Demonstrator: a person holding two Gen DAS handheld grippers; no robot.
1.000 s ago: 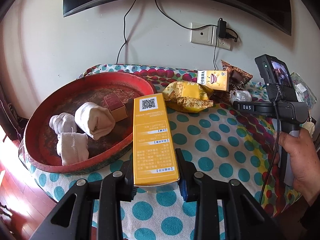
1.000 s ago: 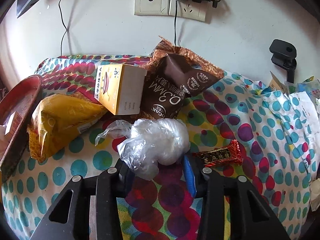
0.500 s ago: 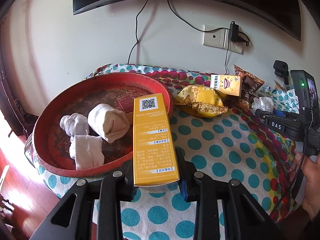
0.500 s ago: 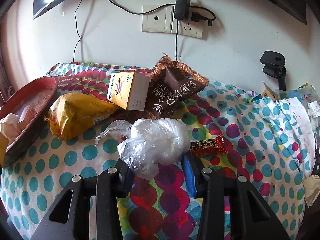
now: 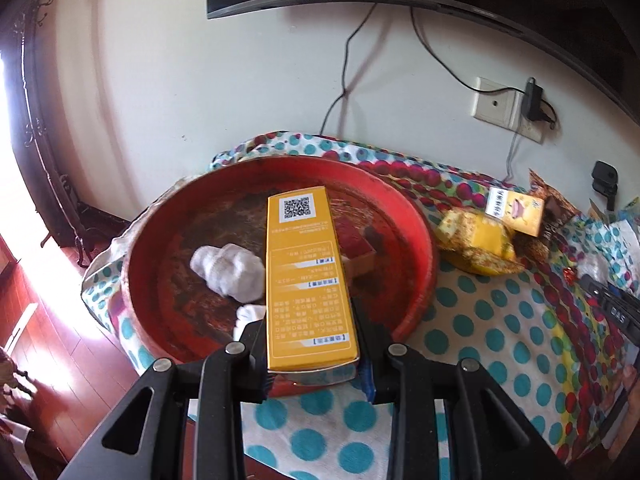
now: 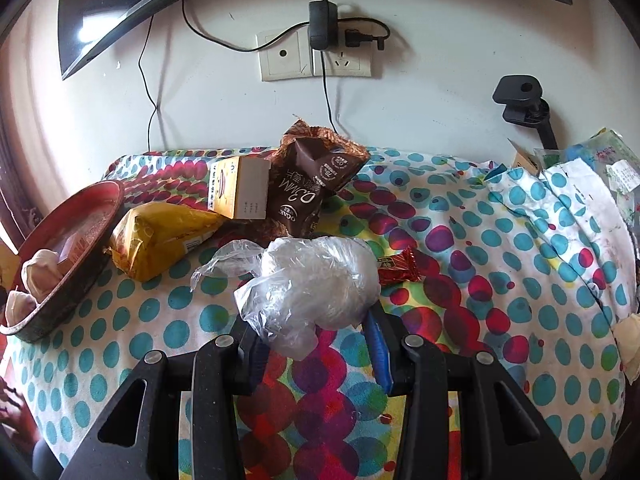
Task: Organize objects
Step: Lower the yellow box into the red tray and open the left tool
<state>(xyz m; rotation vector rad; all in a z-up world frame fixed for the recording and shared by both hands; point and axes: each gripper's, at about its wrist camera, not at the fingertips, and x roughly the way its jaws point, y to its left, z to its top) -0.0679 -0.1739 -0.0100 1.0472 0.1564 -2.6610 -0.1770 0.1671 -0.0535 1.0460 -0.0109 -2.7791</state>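
Note:
My left gripper (image 5: pixel 314 350) is shut on a long yellow box (image 5: pixel 306 276) with a QR code, held above the round red tray (image 5: pixel 424 240). The tray holds rolled white socks (image 5: pixel 230 270) and a small red-and-tan box (image 5: pixel 358 250). My right gripper (image 6: pixel 316 336) is shut on a clear plastic bag (image 6: pixel 316 284) of white material, lifted above the polka-dot cloth (image 6: pixel 480 320). The red tray also shows at the left of the right wrist view (image 6: pixel 60 240).
On the cloth lie a yellow snack bag (image 6: pixel 160 236), a small yellow carton (image 6: pixel 240 192), a brown snack bag (image 6: pixel 312 184) and a red candy wrapper (image 6: pixel 398 268). A wall socket with charger (image 6: pixel 320 48) is behind. Cluttered papers (image 6: pixel 588 184) lie at the right.
My left gripper has carried the yellow box leftward and over the red tray. My right gripper has lifted the plastic bag up and back from the snacks.

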